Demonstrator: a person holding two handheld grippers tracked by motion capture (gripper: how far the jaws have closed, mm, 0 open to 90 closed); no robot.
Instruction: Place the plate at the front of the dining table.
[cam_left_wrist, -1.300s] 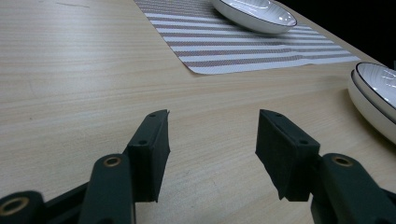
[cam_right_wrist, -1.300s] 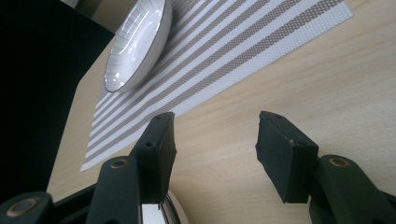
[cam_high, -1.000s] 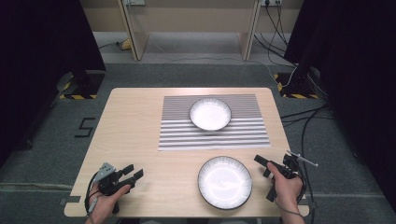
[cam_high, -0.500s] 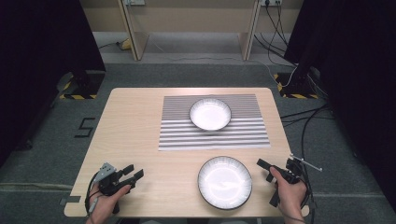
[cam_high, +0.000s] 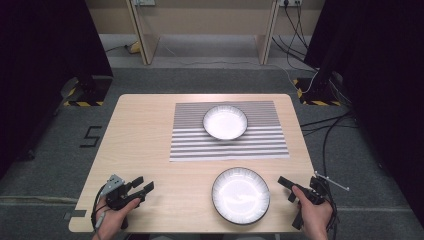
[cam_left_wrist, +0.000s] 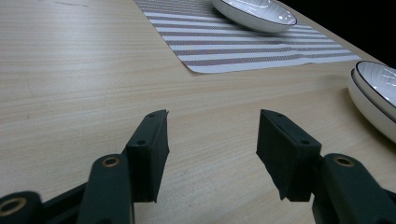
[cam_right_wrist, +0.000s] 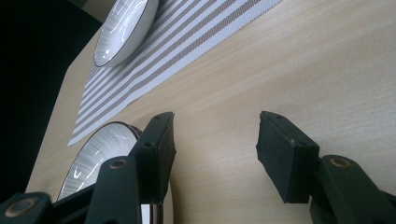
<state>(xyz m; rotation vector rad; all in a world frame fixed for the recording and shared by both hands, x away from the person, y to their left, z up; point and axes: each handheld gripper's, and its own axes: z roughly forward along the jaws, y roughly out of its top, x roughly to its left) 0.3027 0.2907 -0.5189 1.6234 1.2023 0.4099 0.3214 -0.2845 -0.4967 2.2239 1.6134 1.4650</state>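
Note:
A white ribbed plate (cam_high: 241, 195) with a dark rim lies near the table's front edge. A white bowl (cam_high: 225, 121) rests on a grey striped placemat (cam_high: 190, 145) farther back. My left gripper (cam_high: 143, 184) hovers low at the front left corner, open, with bare wood between its jaws (cam_left_wrist: 212, 135). My right gripper (cam_high: 286, 188) is just right of the plate, apart from it and open, with nothing between its fingers (cam_right_wrist: 215, 135). The right gripper view has the plate (cam_right_wrist: 98, 158) at lower left, partly behind the left jaw, and the bowl (cam_right_wrist: 123, 32) beyond.
The wooden table (cam_high: 145, 130) has bare wood on its left half. In the left gripper view the placemat (cam_left_wrist: 252, 42), the bowl (cam_left_wrist: 254, 11) and the plate's edge (cam_left_wrist: 376, 93) lie ahead and to the right. Cables (cam_high: 325, 130) trail on the floor at the right.
My right gripper has drifted slightly to the right and toward the front edge, away from the plate. The left gripper, plate and bowl have not moved.

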